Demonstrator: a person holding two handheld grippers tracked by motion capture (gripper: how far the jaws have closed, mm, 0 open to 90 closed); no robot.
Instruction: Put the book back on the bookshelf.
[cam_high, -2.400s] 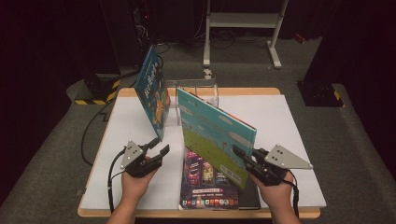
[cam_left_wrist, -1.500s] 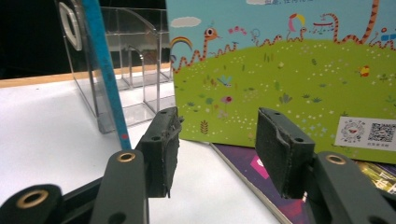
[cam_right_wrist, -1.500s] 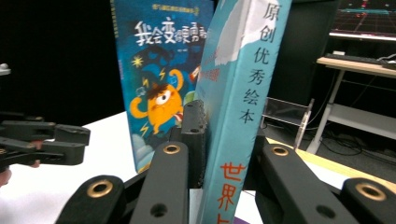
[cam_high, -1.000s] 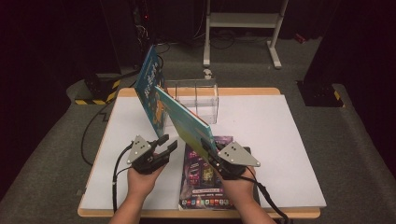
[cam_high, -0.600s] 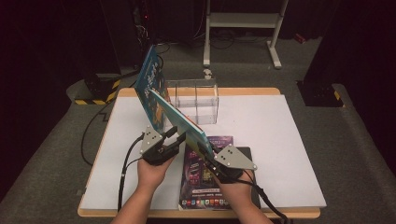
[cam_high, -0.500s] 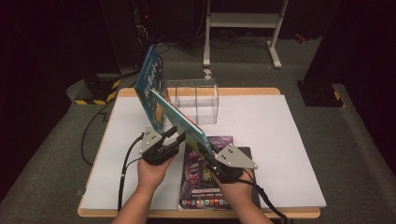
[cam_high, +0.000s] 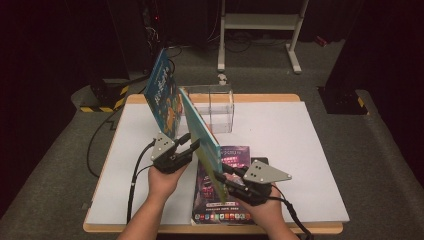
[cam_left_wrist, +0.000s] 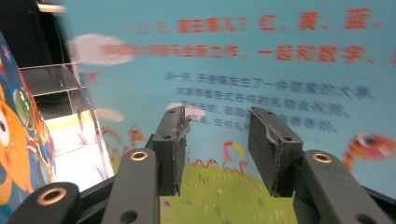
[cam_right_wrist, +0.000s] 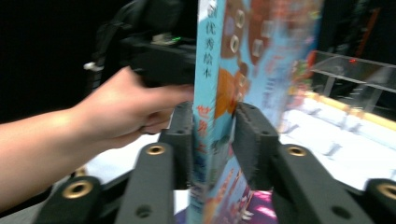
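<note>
My right claw (cam_high: 223, 176) has the teal picture book (cam_high: 202, 135) standing on edge between its jaws, spine (cam_right_wrist: 205, 93) toward me. In the right gripper view the left pad sits against the spine side while the right pad shows a slim gap to the cover, and the jaws have just been opening, so I read this grip as letting go rather than clamped. The book is still upright between the pads, tilted back and to the left, its lower edge down by the dark magazine (cam_high: 227, 187) that lies flat at the near edge of the table (cam_high: 310, 150).

My left claw (cam_high: 192, 142) is partly parted with nothing between its jaws. In the left gripper view both pads (cam_left_wrist: 175, 144) point straight at the book's back cover (cam_left_wrist: 280, 70), close up against it; I cannot tell whether the tips actually touch the cover. In the high view its jaws reach in from the left to the book's left face.

My left hand (cam_high: 165, 177) comes up from the near edge, wrist fairly straight, claw aimed forward and to the right. My right hand (cam_high: 262, 210) sits low over the magazine's right side, claw aimed to the left and a bit forward, the grey plate (cam_high: 265, 172) on top facing up.

A second picture book (cam_high: 162, 95) leans upright behind the first, toward the far left of the table, beside a clear plastic stand (cam_high: 212, 107) at the far middle.
</note>
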